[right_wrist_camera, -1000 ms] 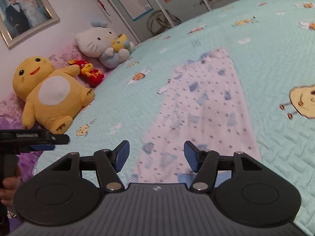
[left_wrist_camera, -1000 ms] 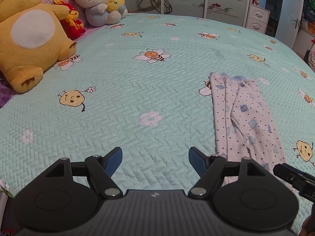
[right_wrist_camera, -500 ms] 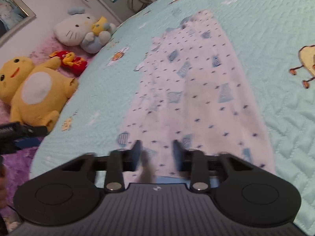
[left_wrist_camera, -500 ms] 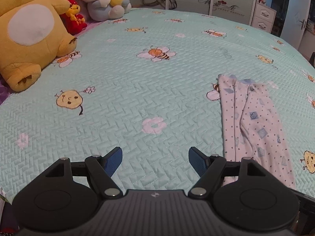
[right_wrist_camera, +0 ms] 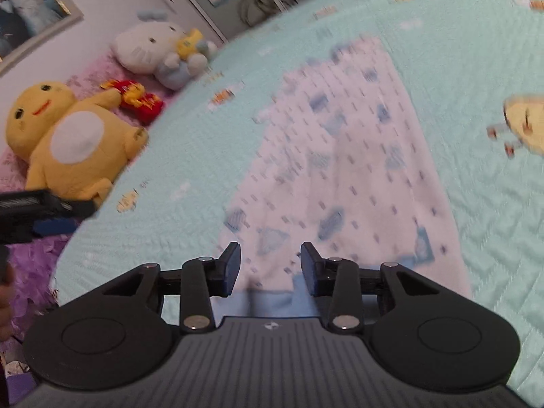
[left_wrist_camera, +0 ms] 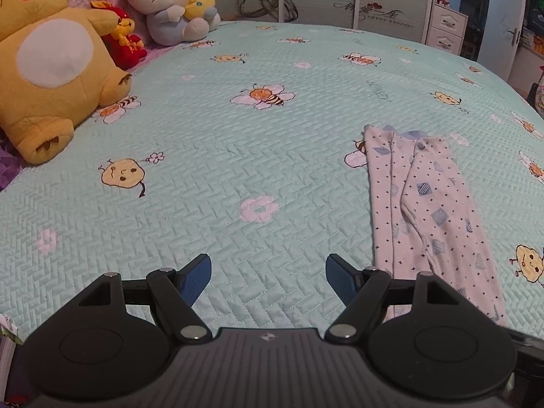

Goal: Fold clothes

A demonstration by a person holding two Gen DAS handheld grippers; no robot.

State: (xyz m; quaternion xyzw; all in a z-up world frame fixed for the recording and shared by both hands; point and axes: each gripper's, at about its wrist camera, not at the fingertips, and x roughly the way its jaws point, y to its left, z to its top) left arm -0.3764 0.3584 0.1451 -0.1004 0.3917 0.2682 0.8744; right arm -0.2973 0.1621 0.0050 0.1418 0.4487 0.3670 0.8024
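A pair of small white trousers (left_wrist_camera: 425, 204) with blue squares and dots lies lengthwise on the teal bedspread (left_wrist_camera: 238, 156), its legs folded one over the other. My left gripper (left_wrist_camera: 268, 272) hovers open over bare bedspread just left of the trousers' near end, with nothing between its blue pads. In the blurred right wrist view the trousers (right_wrist_camera: 340, 170) stretch away from me. My right gripper (right_wrist_camera: 270, 261) is low over their near blue waistband edge. Its jaws are opening, cloth lies between them, and the pads stand apart from it.
Along the left side sit a big yellow plush (left_wrist_camera: 47, 68), a small red toy (left_wrist_camera: 125, 40) and a white cat plush (left_wrist_camera: 166, 3). Wardrobe doors (left_wrist_camera: 340, 0) and drawers (left_wrist_camera: 445, 30) stand beyond the bed. The left gripper (right_wrist_camera: 40, 210) shows at the right wrist view's left edge.
My right gripper has sunk toward the trousers' near end; its jaws narrowed, then widened a little. The left gripper stays open and has hardly moved.
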